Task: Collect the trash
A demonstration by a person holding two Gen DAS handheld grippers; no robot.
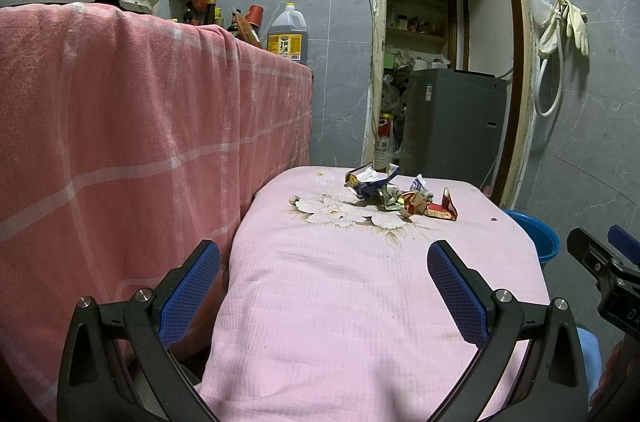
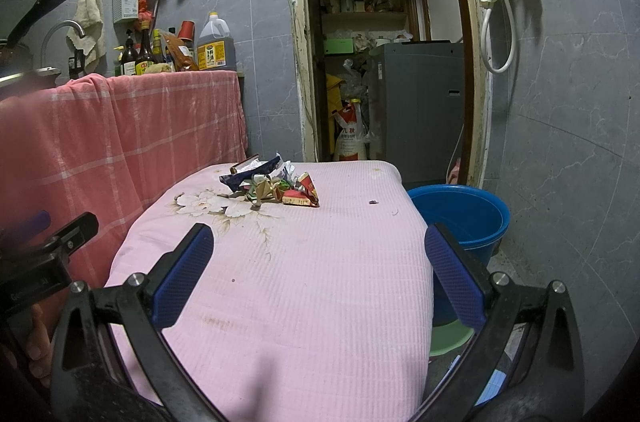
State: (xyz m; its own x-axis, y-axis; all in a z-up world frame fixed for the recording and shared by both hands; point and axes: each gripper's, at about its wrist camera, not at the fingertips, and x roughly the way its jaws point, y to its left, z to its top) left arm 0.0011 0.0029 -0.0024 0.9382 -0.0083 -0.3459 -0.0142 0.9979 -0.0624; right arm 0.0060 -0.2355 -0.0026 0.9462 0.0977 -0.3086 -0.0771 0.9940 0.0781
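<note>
A pile of crumpled wrappers and paper trash (image 1: 396, 194) lies on the far part of a pink cloth-covered table (image 1: 340, 302); it also shows in the right wrist view (image 2: 276, 184). My left gripper (image 1: 324, 278) is open and empty above the table's near end, well short of the pile. My right gripper (image 2: 320, 262) is open and empty over the table's near right side (image 2: 300, 302). A blue bucket (image 2: 464, 218) stands on the floor right of the table, also seen in the left wrist view (image 1: 536, 234).
A counter draped in a pink checked cloth (image 1: 120, 142) rises on the left, with bottles and an oil jug (image 1: 287, 36) on top. An open doorway with a grey washing machine (image 2: 416, 110) lies behind. A small green basin (image 2: 448, 338) sits below the bucket.
</note>
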